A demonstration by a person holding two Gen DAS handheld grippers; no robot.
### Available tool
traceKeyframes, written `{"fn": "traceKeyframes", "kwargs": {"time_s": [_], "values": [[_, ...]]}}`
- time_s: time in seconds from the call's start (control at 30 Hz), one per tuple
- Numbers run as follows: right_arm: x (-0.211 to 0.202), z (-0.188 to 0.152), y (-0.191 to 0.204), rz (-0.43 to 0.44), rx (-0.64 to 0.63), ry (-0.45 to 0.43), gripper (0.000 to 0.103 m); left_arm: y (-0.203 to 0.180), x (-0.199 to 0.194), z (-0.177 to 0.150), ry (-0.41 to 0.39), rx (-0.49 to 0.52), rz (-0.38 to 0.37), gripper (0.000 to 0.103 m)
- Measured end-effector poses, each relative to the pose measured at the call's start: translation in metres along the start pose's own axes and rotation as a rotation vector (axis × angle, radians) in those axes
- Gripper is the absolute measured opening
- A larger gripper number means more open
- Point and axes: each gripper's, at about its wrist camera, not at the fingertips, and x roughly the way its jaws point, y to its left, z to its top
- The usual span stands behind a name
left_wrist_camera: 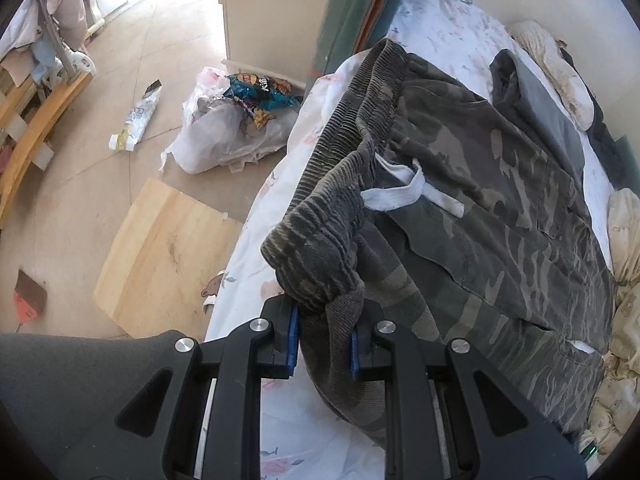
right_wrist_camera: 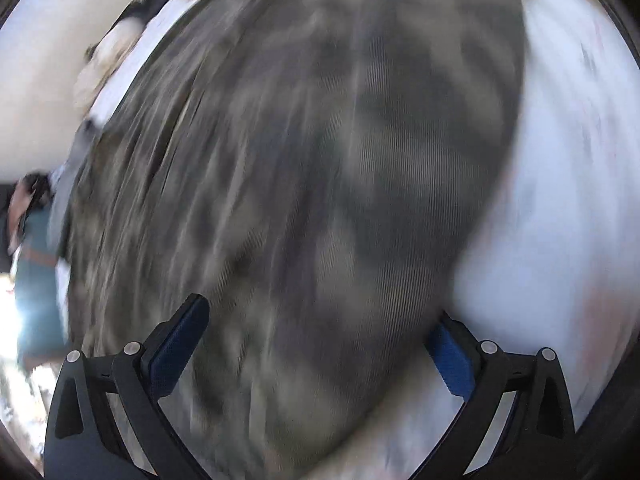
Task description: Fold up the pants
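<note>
Left tool [left_wrist_camera: 324,340], left wrist view: clamped narrow on a bunched corner of the waistband [left_wrist_camera: 320,264], blue pads [left_wrist_camera: 293,338] pressing the ribbed cloth from both sides. Camouflage pants [left_wrist_camera: 500,208] spread across the bed [left_wrist_camera: 256,264], white drawstring [left_wrist_camera: 404,194] lying loose near the waist. Beyond the bed edge: floor with a wooden board [left_wrist_camera: 160,248], a plastic bag [left_wrist_camera: 232,132] of wrappers, a pale cabinet [left_wrist_camera: 272,16]. Grey garment [left_wrist_camera: 536,108] past the pants.

Right tool [right_wrist_camera: 320,344], right wrist view: spread wide, holding nothing. Heavily blurred. Pants [right_wrist_camera: 320,160] filling the frame close ahead, passing between the open fingers [right_wrist_camera: 176,352]; contact unclear. White bed sheet [right_wrist_camera: 560,200] at right; no floor visible here.
</note>
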Motion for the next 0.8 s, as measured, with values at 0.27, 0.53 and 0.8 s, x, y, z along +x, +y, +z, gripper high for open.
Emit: {"fn": "traceKeyframes", "kwargs": {"time_s": [0.27, 0.53, 0.8], "values": [[-0.015, 0.133, -0.037, -0.163, 0.092, -0.127, 0.102, 0.001, -0.001, -0.001, -0.008, 0.007, -0.003, 0.016], [-0.049, 0.217, -0.100, -0.374, 0.115, -0.232, 0.082, -0.005, -0.004, 0.000, -0.011, 0.043, 0.023, 0.016], [-0.074, 0.230, -0.113, -0.357, 0.115, -0.294, 0.001, -0.009, -0.011, -0.002, -0.015, 0.064, 0.033, 0.016]]}}
